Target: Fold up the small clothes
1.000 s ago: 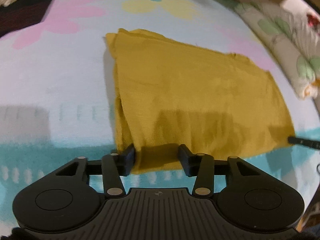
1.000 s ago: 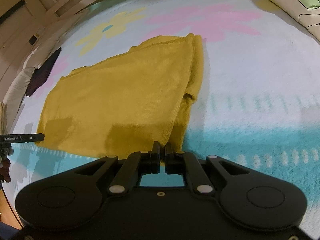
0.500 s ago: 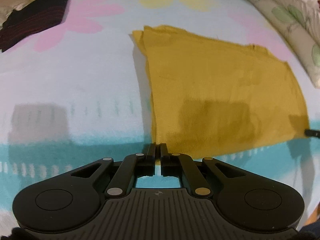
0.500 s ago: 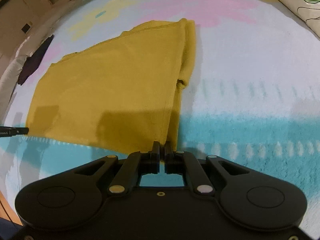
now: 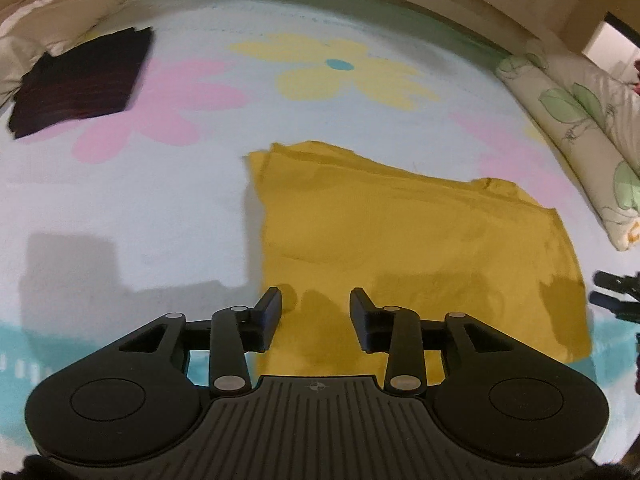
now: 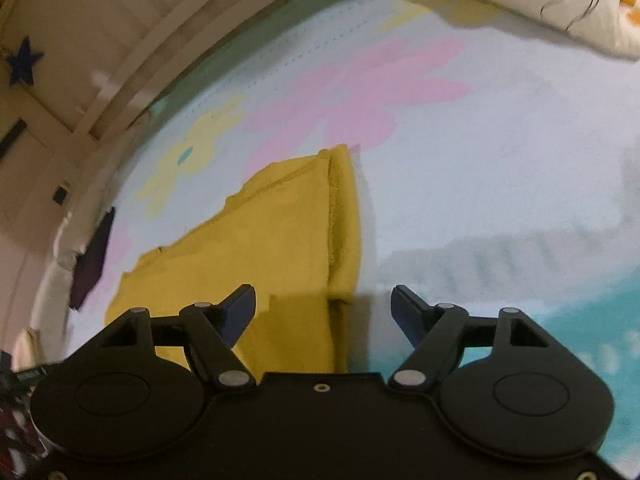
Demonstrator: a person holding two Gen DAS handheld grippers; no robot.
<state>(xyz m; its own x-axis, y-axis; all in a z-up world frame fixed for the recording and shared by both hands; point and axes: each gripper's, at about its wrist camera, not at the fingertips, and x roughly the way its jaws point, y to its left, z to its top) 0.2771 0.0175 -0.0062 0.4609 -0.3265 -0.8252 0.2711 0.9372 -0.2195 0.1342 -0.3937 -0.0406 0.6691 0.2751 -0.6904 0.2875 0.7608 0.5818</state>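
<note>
My left gripper (image 5: 316,306) and right gripper (image 6: 323,306) both gape wide, holding nothing, over the near edge of 1 folded yellow cloth (image 5: 404,240) flat on the flower blanket (image 5: 120,208). 1 dark cloth (image 5: 80,84) far left, 1 pillow (image 5: 580,140) at right. Near hem hidden by my gripper bodies.

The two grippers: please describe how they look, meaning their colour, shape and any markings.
Both are matte black. The left gripper has two round discs at its sides, linkage bars with silver pivot pins, flat rectangular fingers, a ribbed centre plate and a small round emblem. The right gripper has the same discs, bars and pins, but a smooth centre plate with one small screw. No cables or sleeves show.
</note>
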